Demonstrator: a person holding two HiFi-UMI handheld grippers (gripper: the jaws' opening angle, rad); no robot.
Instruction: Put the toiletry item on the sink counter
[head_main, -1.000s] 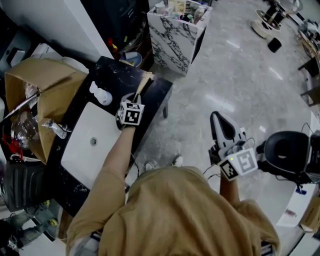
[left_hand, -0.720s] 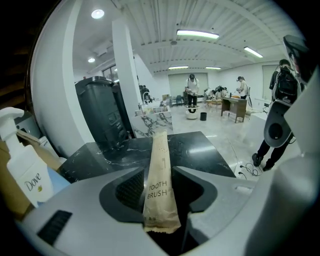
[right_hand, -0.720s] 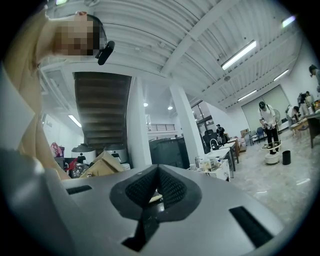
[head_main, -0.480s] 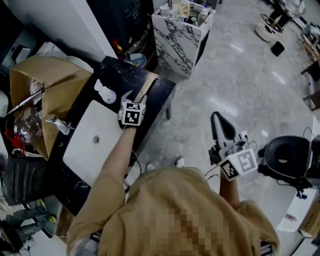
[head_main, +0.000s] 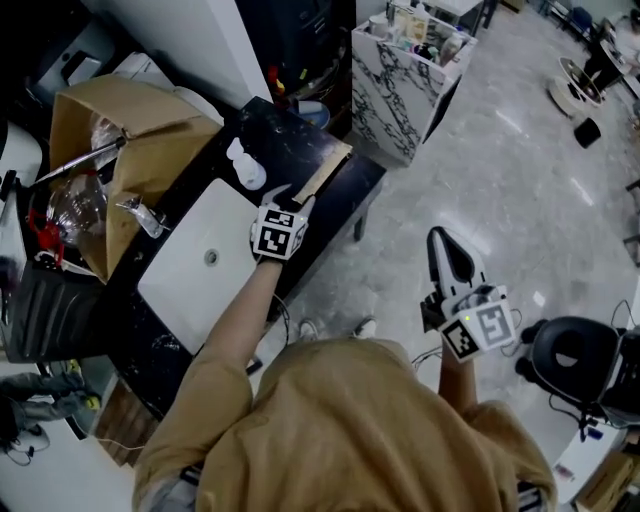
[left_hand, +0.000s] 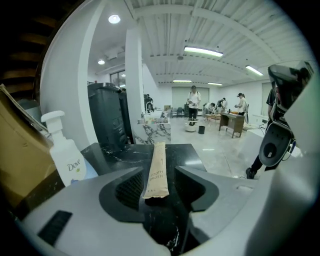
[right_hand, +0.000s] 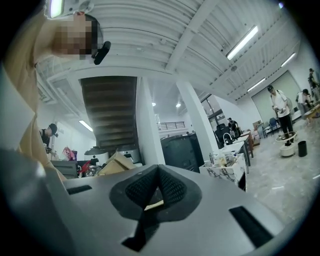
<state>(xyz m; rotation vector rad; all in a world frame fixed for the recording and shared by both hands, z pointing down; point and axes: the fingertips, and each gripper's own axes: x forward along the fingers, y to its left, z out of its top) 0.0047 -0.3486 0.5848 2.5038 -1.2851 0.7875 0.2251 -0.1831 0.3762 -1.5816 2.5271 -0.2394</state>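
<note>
A tan paper toothbrush packet (left_hand: 156, 170) lies flat on the black marble sink counter (head_main: 300, 140), near its right edge (head_main: 325, 172). My left gripper (head_main: 292, 197) hovers low over the packet's near end. The packet sits between the jaws, which are closing, and the pads (left_hand: 129, 187) stand apart from it on both sides. My right gripper (head_main: 438, 236) hangs over the floor to the right, away from the counter. Its jaws (right_hand: 158, 170) are shut with nothing in them.
A white pump bottle (head_main: 245, 168) stands on the counter left of the packet, beside the white basin (head_main: 200, 265) and its faucet (head_main: 140, 215). An open cardboard box (head_main: 120, 130) sits at the counter's far left. A marble-patterned cabinet (head_main: 405, 85) and a black chair (head_main: 575, 355) stand on the floor.
The left gripper's jaws have spread apart and let go of the packet, which now rests on the counter. The head view has shifted slightly; the right gripper stays where it was.
</note>
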